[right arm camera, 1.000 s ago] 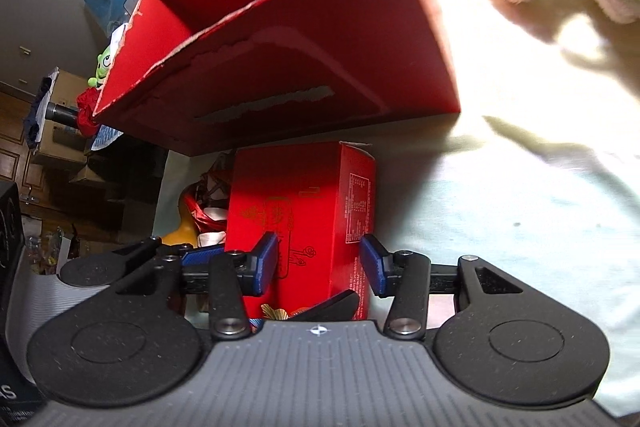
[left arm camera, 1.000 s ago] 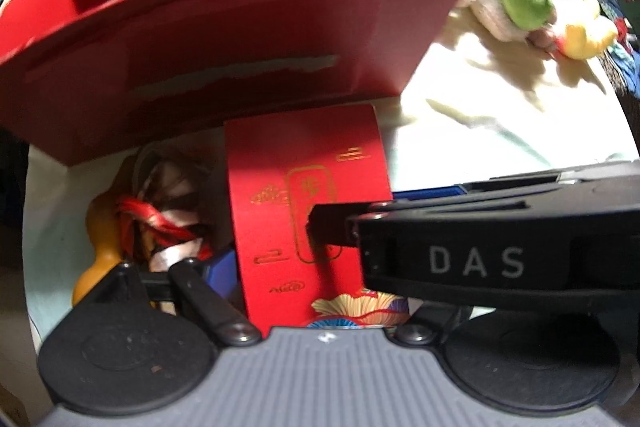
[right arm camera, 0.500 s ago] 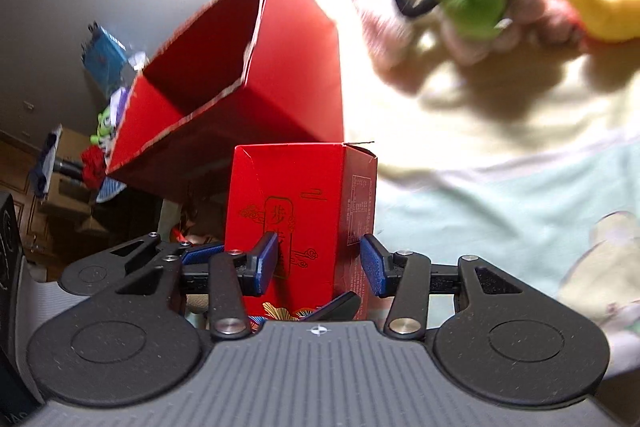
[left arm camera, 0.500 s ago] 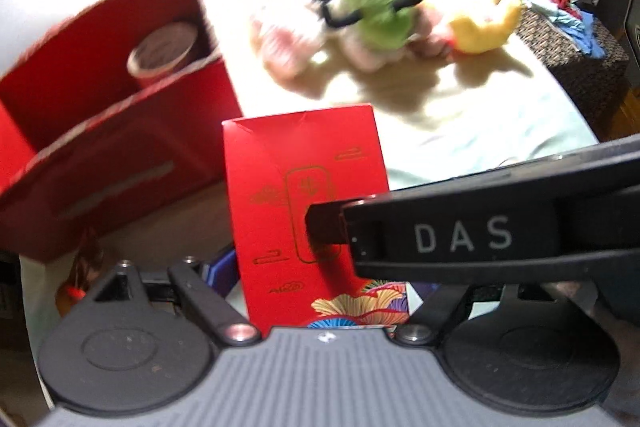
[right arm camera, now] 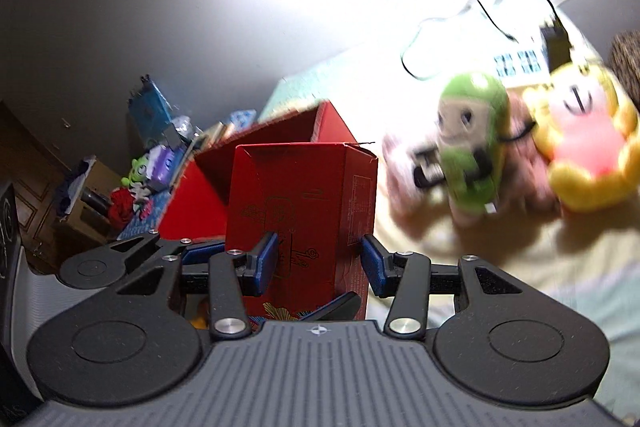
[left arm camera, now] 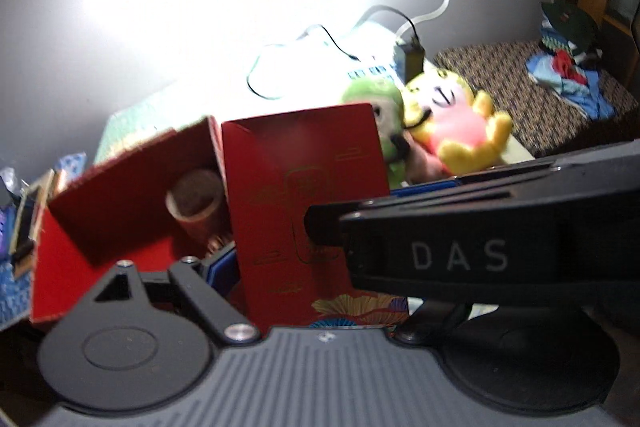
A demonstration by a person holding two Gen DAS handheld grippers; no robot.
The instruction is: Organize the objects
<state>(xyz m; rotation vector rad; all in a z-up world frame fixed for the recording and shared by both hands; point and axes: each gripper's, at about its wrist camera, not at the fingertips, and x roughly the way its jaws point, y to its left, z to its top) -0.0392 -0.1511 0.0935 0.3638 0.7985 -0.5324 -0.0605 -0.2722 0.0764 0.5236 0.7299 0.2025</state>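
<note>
Left wrist: the left gripper, half hidden behind the right gripper's black body, clamps the small red box; the open red carton blurs behind.

Right wrist: the right gripper grips the same box, both pads pressing its sides; its base is cut off.

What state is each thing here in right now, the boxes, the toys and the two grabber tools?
Small red box: upright, lifted, held from both sides.
Right gripper: shut on the small red box.
Left gripper: shut on the same box.
Big red box: open-topped, tilted.
Paper cup: inside the big red box.
Plush toys: lying on the bedsheet.
</note>
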